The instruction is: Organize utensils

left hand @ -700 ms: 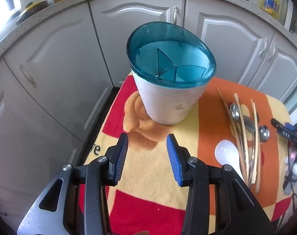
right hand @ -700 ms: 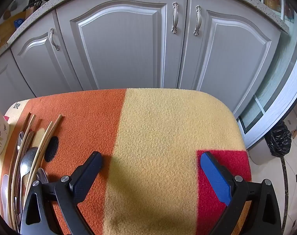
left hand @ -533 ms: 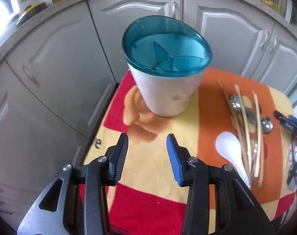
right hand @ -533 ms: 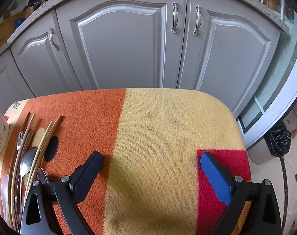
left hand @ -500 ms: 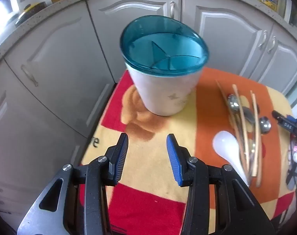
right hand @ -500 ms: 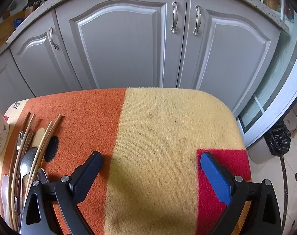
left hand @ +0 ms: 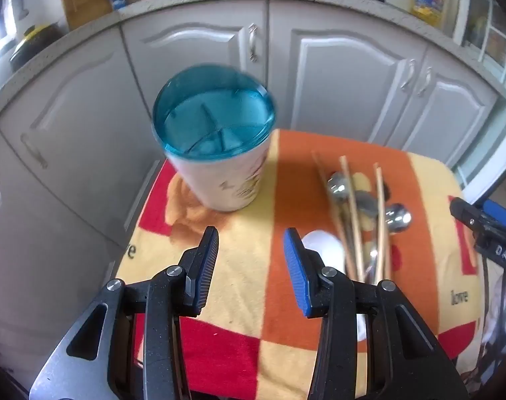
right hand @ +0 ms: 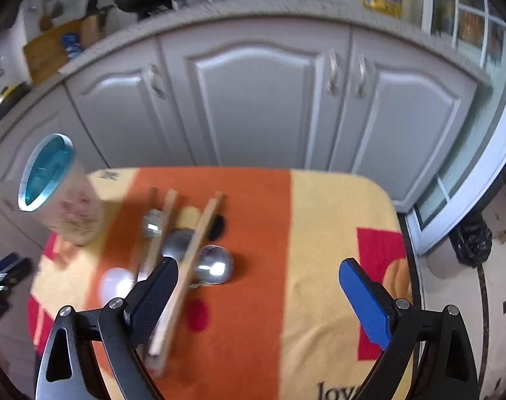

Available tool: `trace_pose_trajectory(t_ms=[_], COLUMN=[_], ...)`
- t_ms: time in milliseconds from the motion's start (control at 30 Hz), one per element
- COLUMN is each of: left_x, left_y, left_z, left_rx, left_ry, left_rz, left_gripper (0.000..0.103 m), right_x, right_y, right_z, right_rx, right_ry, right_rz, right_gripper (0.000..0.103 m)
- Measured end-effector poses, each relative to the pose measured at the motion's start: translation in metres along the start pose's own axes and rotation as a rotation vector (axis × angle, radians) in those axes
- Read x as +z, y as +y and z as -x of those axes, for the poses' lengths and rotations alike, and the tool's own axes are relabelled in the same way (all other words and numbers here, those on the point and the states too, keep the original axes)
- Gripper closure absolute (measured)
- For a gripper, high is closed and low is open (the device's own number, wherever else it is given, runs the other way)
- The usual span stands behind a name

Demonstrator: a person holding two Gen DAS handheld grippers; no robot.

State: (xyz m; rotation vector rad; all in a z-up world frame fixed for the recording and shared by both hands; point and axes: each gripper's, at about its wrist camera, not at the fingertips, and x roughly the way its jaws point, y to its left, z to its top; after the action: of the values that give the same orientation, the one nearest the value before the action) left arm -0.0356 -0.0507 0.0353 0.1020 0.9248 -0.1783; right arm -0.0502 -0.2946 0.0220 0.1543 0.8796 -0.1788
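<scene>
Left gripper [left hand: 251, 238] points steeply down over the near left part of the towel-covered table [left hand: 253, 286]; its black and blue fingers stand partly apart with only towel between them, nothing held. Right gripper [right hand: 257, 270] is also tilted steeply down, over the middle of the table; jaws spread to their widest, empty, bare orange and yellow towel between them. Its black left finger [right hand: 154, 295] sits in front of the utensil pile, overlapping the near ends of the sticks in the right wrist view; contact cannot be told because of blur. Task items: a loose pile on the orange band of the towel, between the two grippers, consisting of wooden chopsticks [left hand: 351, 206], metal spoons [left hand: 397, 216] and a white ceramic spoon [left hand: 322, 243]. The chopsticks lie across the metal spoons, running from the far edge toward the near edge. The white spoon lies at the left of the pile, just beside the left gripper's blue finger in the left wrist view. A white utensil holder with a translucent teal divided top [left hand: 214, 113] stands upright at the far left corner of the table, apart from the pile, its compartments showing no utensils. Grey cabinet doors [right hand: 259, 100] run behind the table's far edge.
</scene>
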Motion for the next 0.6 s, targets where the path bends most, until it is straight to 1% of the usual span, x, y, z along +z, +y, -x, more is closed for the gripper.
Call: trace_pose_trajectory(t_ms=[167,233,400,600], left_x=[0.006,0.007,0.008,0.008], left_y=[-0.007,-0.009,-0.019,-0.021], left_z=[0.021,0.027,0.038,0.049], left_rx=[-0.034,-0.044,-0.056,-0.058], left_ry=[-0.054,-0.068,-0.089,-0.109], left_rz=[-0.007,-0.012,-0.020,-0.015], left_gripper=[0.063,0.063,0.063,0.063], right_x=[0.005,0.006,0.008,0.010], right_y=[0.020,0.022,0.035,0.046], right_z=[0.042,0.055,0.073,0.084], right_rx=[-0.031,-0.023,-0.015,-0.010], right_ry=[-0.068,-0.099,-0.131,-0.144], right_rz=[0.030,0.026,0.044,0.058], right_gripper=[0.006,0.006,0.006,0.006])
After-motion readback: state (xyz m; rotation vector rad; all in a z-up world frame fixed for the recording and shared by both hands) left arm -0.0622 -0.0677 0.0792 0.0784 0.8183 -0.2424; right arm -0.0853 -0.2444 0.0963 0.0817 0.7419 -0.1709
